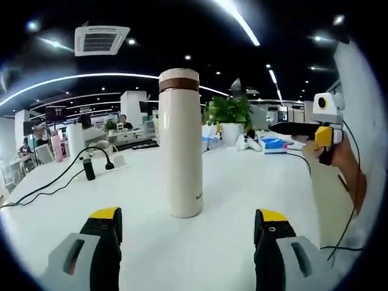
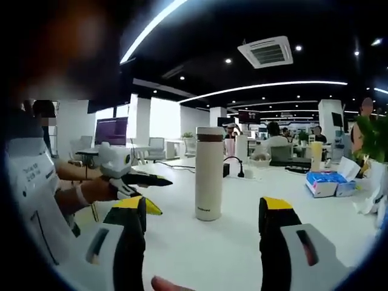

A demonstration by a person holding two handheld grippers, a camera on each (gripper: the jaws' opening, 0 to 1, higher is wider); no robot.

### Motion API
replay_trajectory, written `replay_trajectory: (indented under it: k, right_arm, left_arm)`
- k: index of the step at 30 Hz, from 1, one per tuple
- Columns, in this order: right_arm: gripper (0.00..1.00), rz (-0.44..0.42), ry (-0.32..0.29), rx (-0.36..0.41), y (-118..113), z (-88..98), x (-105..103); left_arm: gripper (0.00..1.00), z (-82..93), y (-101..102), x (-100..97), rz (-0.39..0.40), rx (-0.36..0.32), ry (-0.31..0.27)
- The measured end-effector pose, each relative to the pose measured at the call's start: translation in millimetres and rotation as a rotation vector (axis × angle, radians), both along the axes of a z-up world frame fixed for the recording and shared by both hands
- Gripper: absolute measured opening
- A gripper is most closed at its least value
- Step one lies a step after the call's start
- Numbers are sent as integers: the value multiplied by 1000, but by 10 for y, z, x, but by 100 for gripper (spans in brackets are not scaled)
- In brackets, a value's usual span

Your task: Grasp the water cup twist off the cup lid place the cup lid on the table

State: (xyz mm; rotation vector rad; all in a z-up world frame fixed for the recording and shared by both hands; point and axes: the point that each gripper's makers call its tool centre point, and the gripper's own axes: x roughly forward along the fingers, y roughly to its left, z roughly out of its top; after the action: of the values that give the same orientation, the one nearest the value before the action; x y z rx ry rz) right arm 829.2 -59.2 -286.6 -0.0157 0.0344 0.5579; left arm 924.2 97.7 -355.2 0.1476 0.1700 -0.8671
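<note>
Cup (image 1: 180, 144) stands ahead of open left gripper (image 1: 189, 223).

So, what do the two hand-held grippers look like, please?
Both look alike. The left gripper has black jaws with yellow tips and pale grey bodies; so has the right gripper. Seen from the side, each has a long black jaw, a yellow block and a white top.

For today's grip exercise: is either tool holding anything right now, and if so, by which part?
Nothing is held. The left tool and right tool are both open, and the water cup stands untouched on the table, lid on.
</note>
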Motion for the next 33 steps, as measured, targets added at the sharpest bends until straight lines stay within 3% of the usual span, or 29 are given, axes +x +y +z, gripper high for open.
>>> replay_trajectory:
  k: [5, 11, 17, 23, 26, 28, 33]
  right_arm:
    - [79, -14, 15, 13, -37, -37, 7]
    - [79, -19, 21, 13, -53, -59, 25]
    - [79, -17, 22, 20, -45, -71, 60]
    - [79, -20, 24, 21, -69, -76, 80]
    - [79, -22, 27, 21, -78, -82, 97]
    - [79, -18, 30, 23, -69, -88, 104]
    - [79, -14, 34, 13, -50, -77, 136]
  left_arm:
    - [89, 37, -115, 75, -36, -61, 13]
    - [89, 50, -158, 162, -51, -77, 61]
    - [89, 42, -229, 256, -58, -61, 48]
    - [89, -13, -230, 343, -46, -89, 70]
    - [89, 25, -282, 385, -54, -93, 52]
    - [89, 110, -327, 443, -63, -106, -15]
    - [89, 136, -410, 514, -74, -140, 2]
